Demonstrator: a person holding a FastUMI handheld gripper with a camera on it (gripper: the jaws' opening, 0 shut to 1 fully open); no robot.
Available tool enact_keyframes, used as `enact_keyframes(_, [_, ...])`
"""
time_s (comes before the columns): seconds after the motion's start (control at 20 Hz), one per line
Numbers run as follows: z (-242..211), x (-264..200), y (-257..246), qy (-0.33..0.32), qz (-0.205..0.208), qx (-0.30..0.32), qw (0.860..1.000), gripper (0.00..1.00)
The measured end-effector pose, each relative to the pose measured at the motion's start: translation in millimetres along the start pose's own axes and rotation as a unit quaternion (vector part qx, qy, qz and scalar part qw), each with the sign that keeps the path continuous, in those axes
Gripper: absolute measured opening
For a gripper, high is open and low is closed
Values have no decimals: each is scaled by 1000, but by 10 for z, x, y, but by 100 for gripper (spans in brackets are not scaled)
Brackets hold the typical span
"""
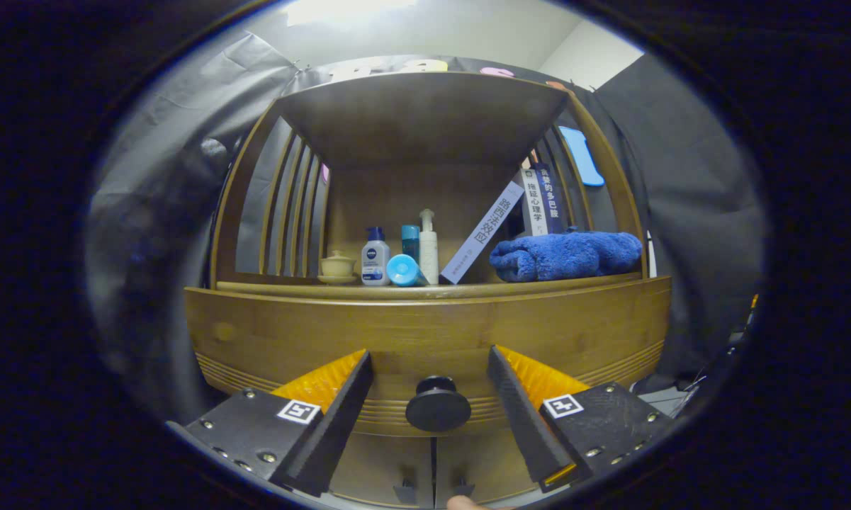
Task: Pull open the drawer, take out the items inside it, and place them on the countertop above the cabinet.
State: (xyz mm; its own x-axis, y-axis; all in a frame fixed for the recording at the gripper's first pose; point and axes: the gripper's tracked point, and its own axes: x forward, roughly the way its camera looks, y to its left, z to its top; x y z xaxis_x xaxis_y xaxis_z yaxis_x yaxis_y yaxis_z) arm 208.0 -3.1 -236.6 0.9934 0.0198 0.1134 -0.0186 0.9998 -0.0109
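Observation:
A wooden cabinet fills the view, its drawer front [312,333] closed and flush. A round black knob [437,406] sticks out from the drawer's lower middle. My gripper [430,363] is open, with one finger on each side of the knob and a gap left on both sides. The countertop [425,287] runs just above the drawer, under a wooden shelf roof. What the drawer holds is hidden.
On the countertop stand a small lidded cup [337,267], a white bottle [375,261], a blue tube lying down [404,270], a pump bottle [428,248], leaning books [483,231] and a folded blue towel [565,255]. Two cabinet doors with small handles [405,490] sit below.

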Motion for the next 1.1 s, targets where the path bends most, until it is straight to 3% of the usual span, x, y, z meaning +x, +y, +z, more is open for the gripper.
enact_keyframes(0.65, [-46, 199, 30, 22, -6, 19, 1000, 98])
enact_keyframes(0.8, [44, 72, 125, 44, 15, 31, 998, 98])
enact_keyframes(1.1, [695, -443, -80, 61, -14, -47, 997, 99])
